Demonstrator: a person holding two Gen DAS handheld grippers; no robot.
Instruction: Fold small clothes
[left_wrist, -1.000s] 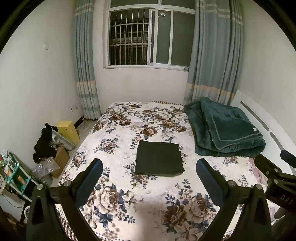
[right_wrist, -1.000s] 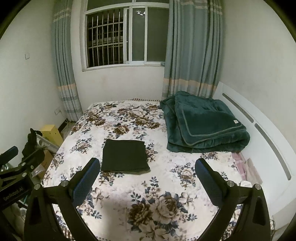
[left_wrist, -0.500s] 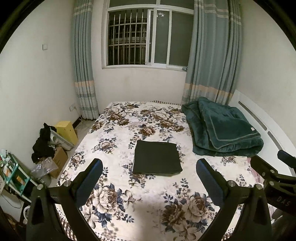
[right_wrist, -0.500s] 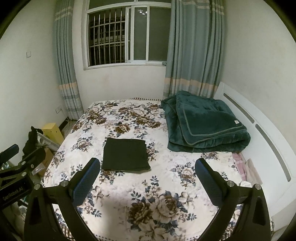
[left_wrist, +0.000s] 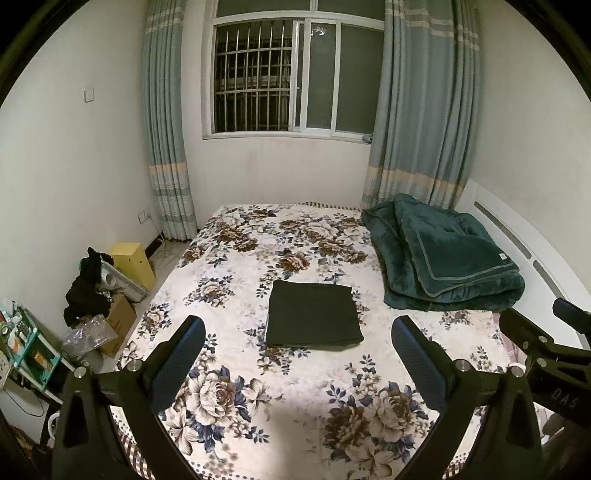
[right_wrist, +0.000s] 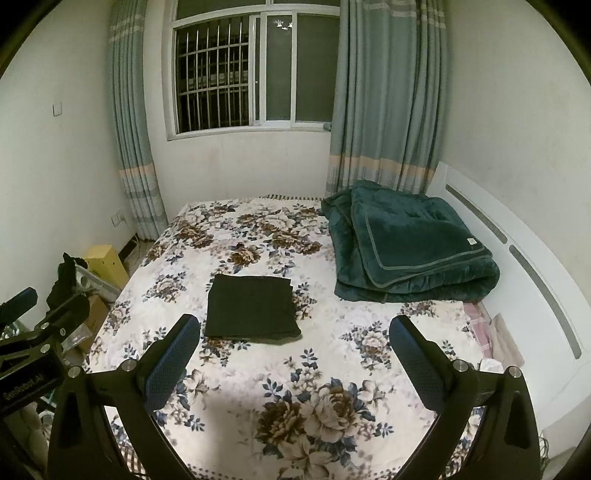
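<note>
A dark green garment (left_wrist: 313, 314), folded into a flat rectangle, lies in the middle of the floral bed cover (left_wrist: 258, 387); it also shows in the right wrist view (right_wrist: 252, 306). My left gripper (left_wrist: 299, 354) is open and empty, held above the near part of the bed, short of the garment. My right gripper (right_wrist: 295, 350) is open and empty too, to the right of the left one and just as far back. Each gripper shows at the edge of the other's view.
A folded teal blanket (left_wrist: 443, 262) lies at the bed's right side by the white headboard (left_wrist: 517, 251). Left of the bed are a yellow box (left_wrist: 135, 258), black clothes (left_wrist: 86, 291), cardboard and a small shelf (left_wrist: 22, 350). Window and curtains stand behind.
Both grippers have drawn back and risen slightly from the bed; the folded garment looks a bit farther away. It has not moved, and both grippers stay open.
</note>
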